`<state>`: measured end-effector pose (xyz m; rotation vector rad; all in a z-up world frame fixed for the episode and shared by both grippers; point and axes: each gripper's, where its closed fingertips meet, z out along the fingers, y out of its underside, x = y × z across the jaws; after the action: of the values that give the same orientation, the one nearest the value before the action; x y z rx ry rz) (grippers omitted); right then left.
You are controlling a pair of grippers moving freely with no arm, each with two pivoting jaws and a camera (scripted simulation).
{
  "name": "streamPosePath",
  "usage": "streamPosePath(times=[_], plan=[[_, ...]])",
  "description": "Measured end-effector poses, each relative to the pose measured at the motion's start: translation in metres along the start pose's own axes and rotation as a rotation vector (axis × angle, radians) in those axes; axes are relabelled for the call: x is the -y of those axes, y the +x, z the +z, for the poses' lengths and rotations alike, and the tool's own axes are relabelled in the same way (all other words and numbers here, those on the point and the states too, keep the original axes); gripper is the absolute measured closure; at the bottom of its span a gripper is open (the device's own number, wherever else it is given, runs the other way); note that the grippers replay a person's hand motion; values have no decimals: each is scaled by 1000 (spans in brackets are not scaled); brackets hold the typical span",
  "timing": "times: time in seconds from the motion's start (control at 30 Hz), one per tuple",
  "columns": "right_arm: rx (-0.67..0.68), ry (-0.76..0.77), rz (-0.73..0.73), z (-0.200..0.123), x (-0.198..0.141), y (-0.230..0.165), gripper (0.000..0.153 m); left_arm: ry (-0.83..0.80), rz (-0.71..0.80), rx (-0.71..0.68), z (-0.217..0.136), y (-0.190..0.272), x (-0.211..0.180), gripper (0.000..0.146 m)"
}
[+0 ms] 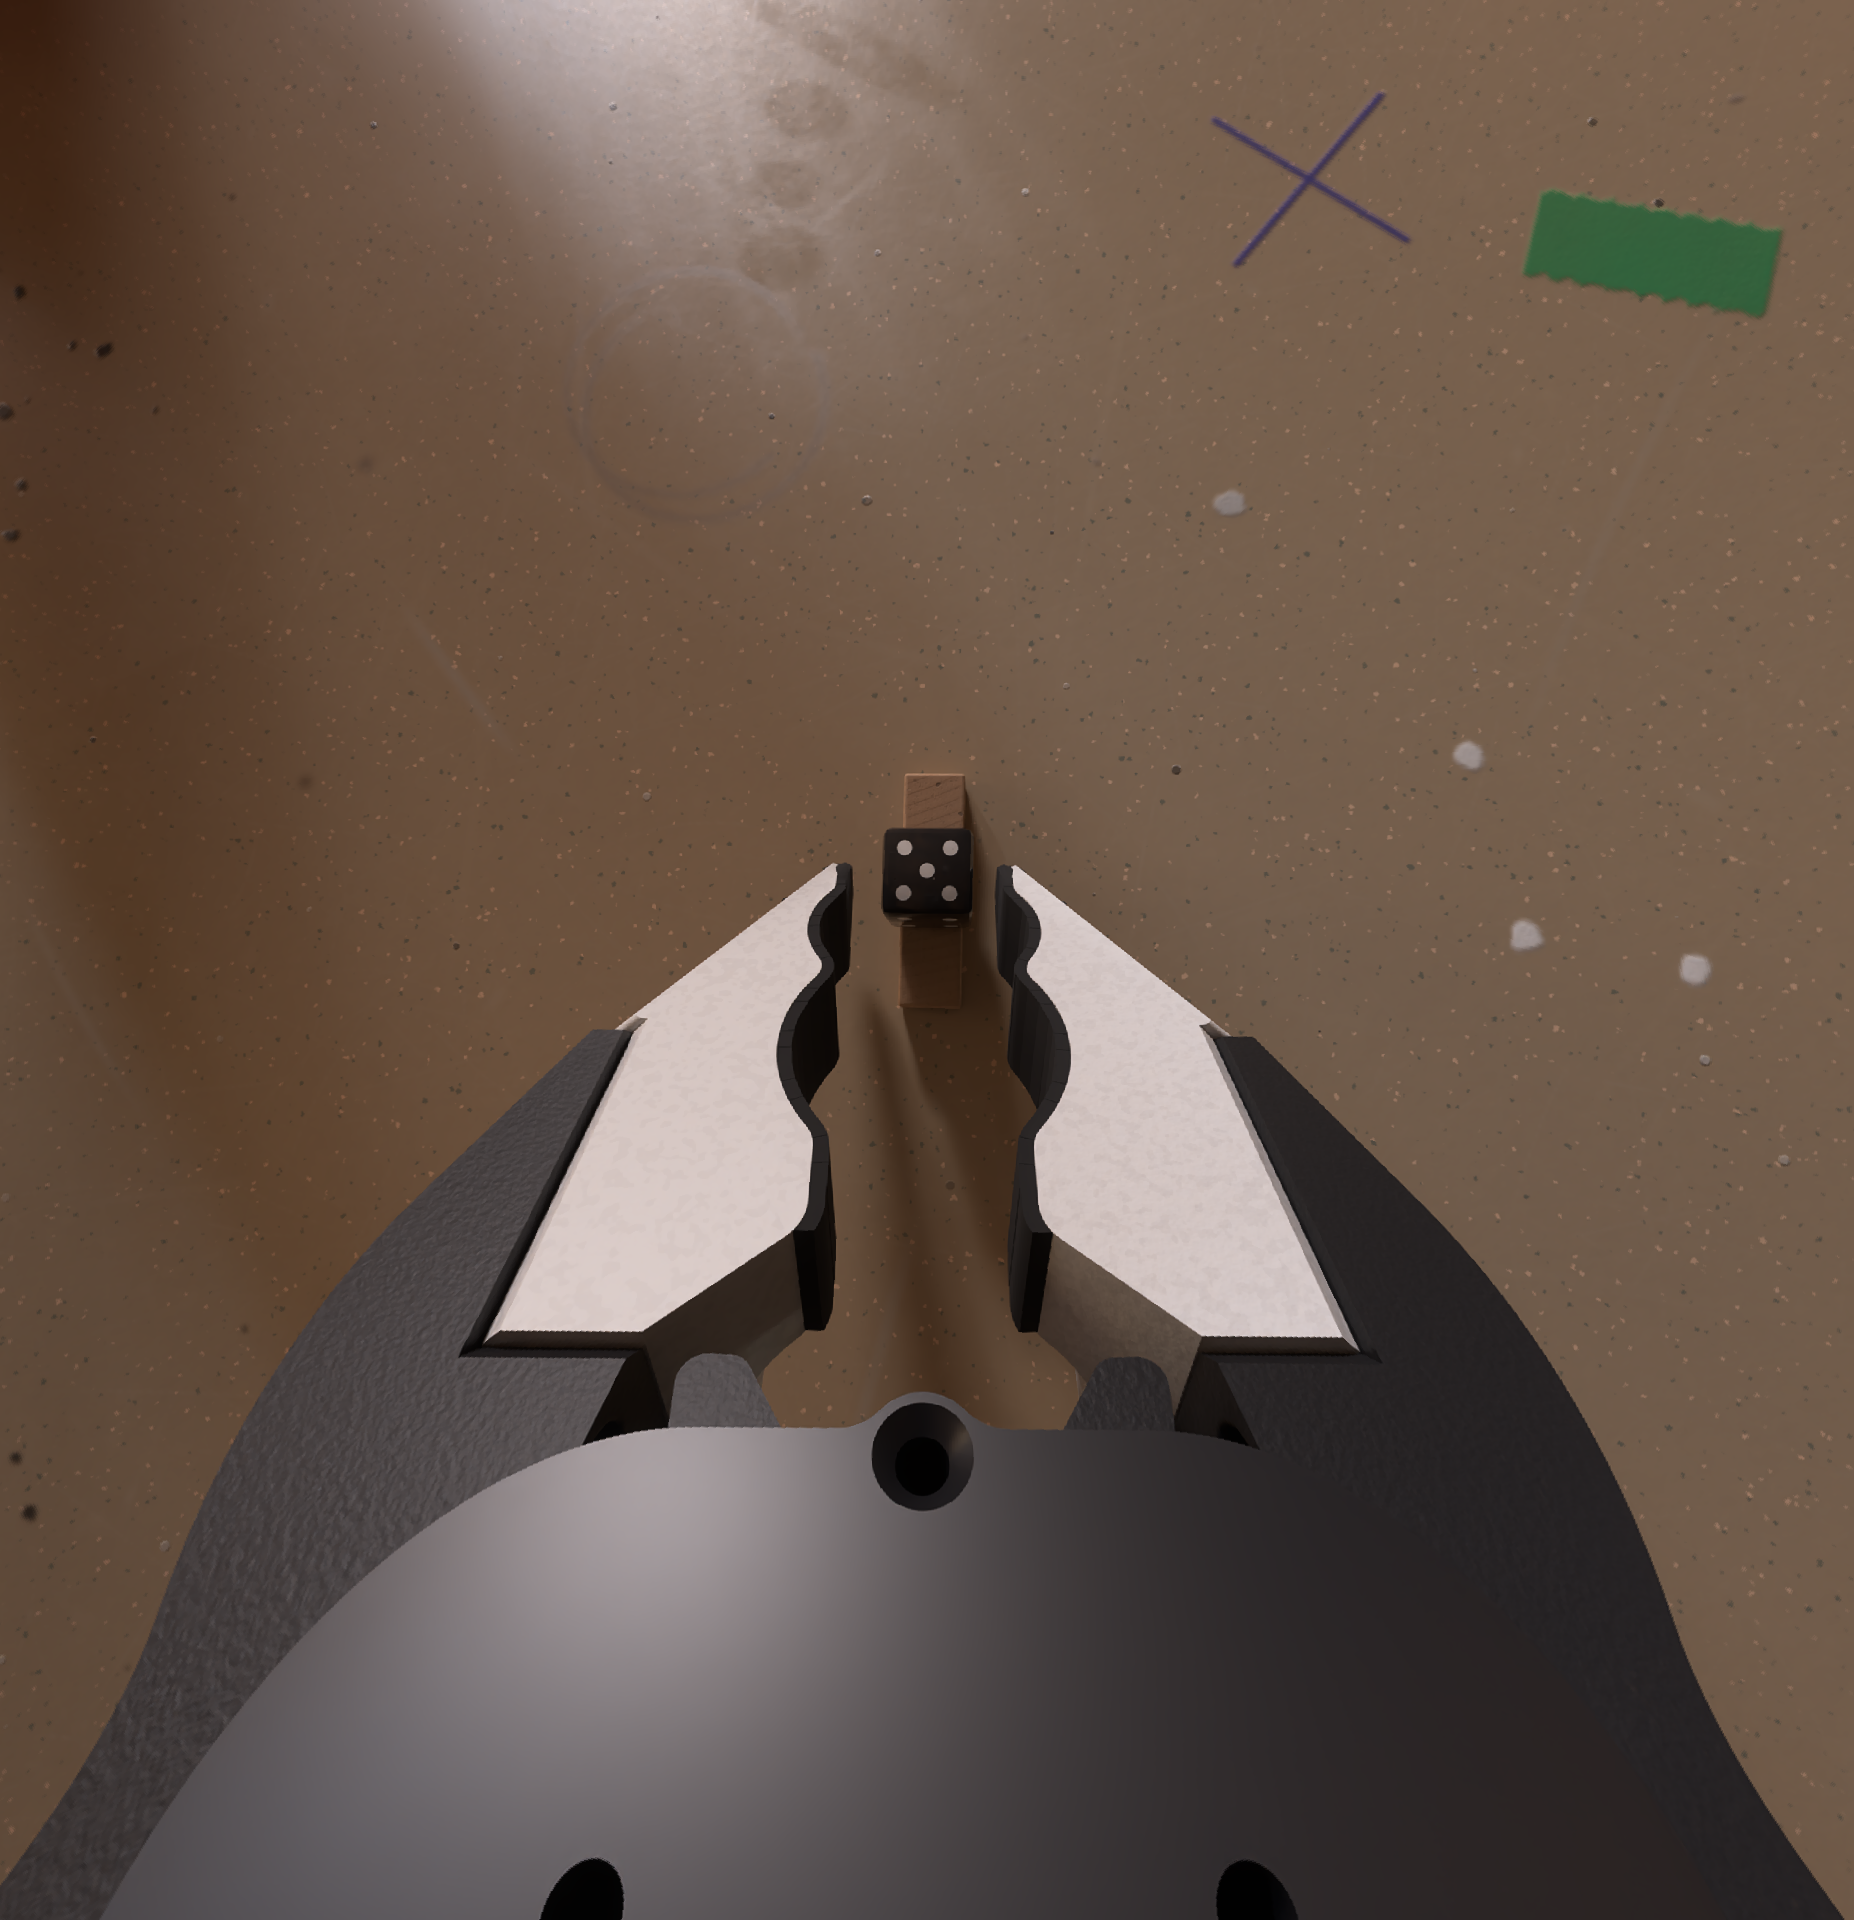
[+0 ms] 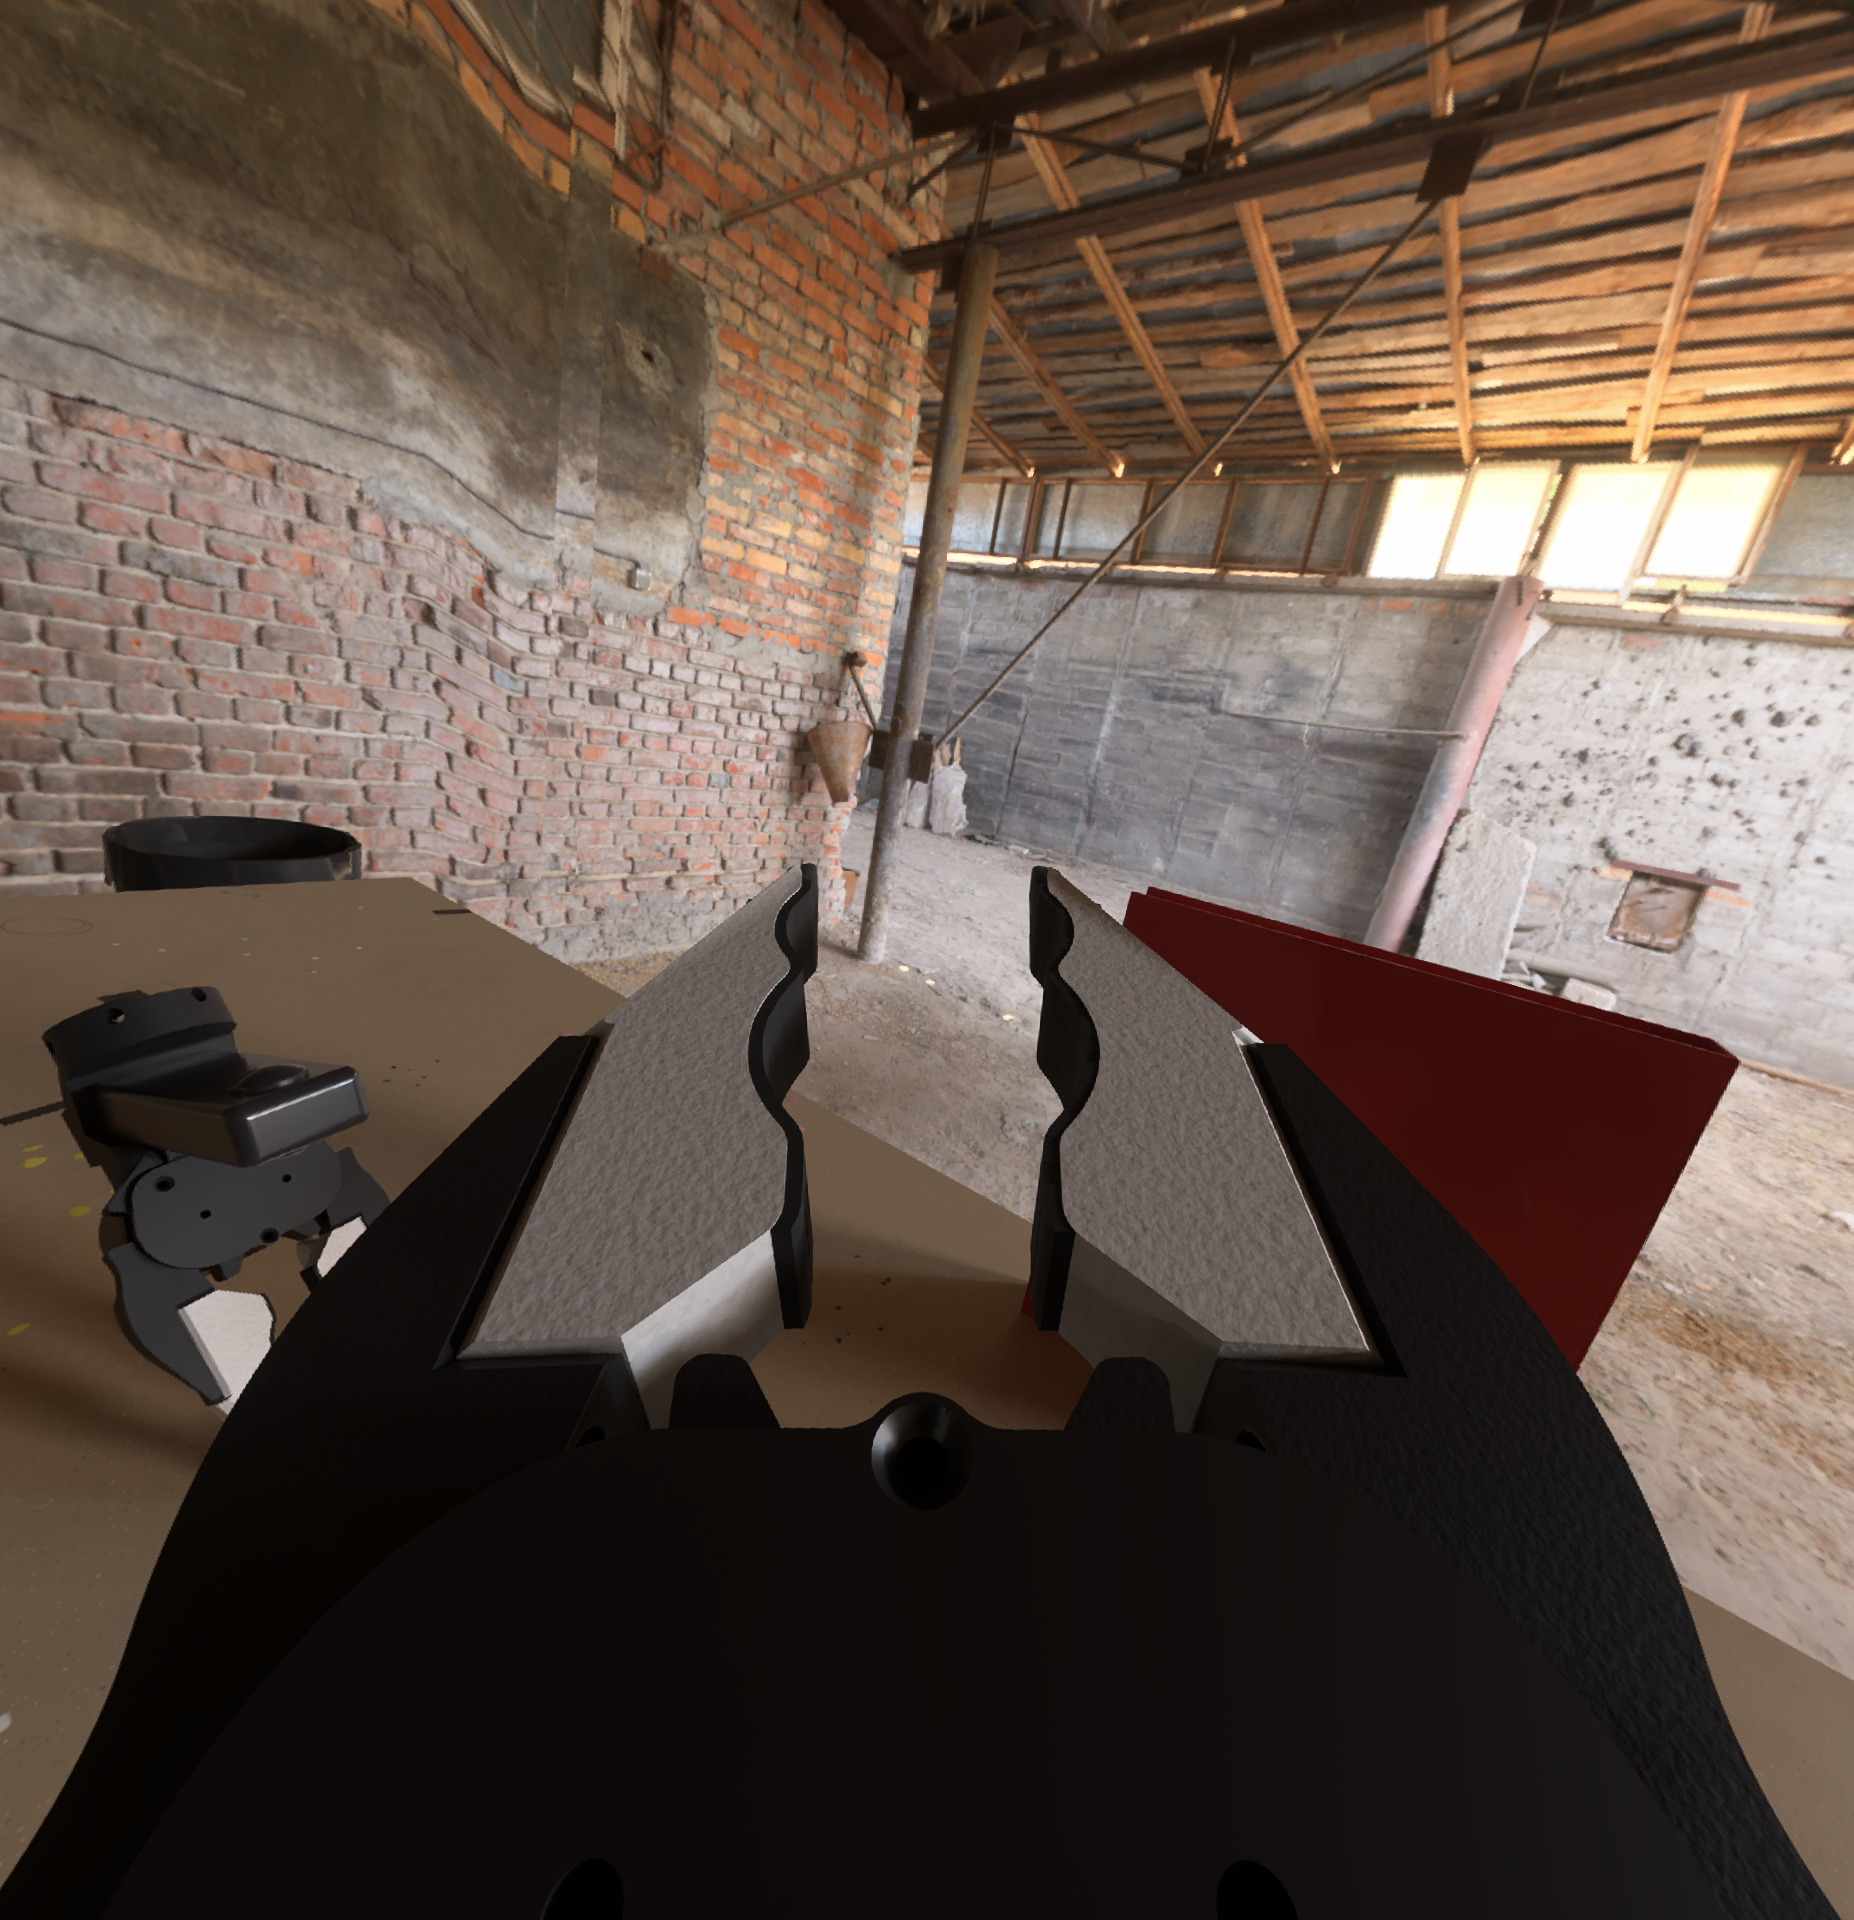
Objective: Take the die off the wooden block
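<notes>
Left gripper point(image 1: 924, 883) points down at the brown surface point(image 1: 383, 831), fingers point(image 1: 835, 914) open, straddling the black die point(image 1: 927, 873) without touching it. Die sits on top of the wooden block point(image 1: 933, 966), centre frame. Blue cross mark point(image 1: 1310, 179) and green patch point(image 1: 1652, 252) upper right. Right gripper point(image 2: 923, 914) fingers open, empty, aimed past the surface edge; red panel point(image 2: 1474, 1122) right of frame, black bin point(image 2: 232, 852) upper left.

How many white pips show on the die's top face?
5 on the black die atop the wooden block: one in each corner, one in the centre. The other faces' pips are mostly hidden.
</notes>
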<state>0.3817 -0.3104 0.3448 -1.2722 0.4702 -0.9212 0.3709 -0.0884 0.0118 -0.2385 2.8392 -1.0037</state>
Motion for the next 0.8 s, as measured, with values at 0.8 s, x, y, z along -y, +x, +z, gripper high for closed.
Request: streamPosePath(times=[0.8], plan=[[33,-65,-31,7,-13,-7,112,-1,56,19,1,0,2,129]])
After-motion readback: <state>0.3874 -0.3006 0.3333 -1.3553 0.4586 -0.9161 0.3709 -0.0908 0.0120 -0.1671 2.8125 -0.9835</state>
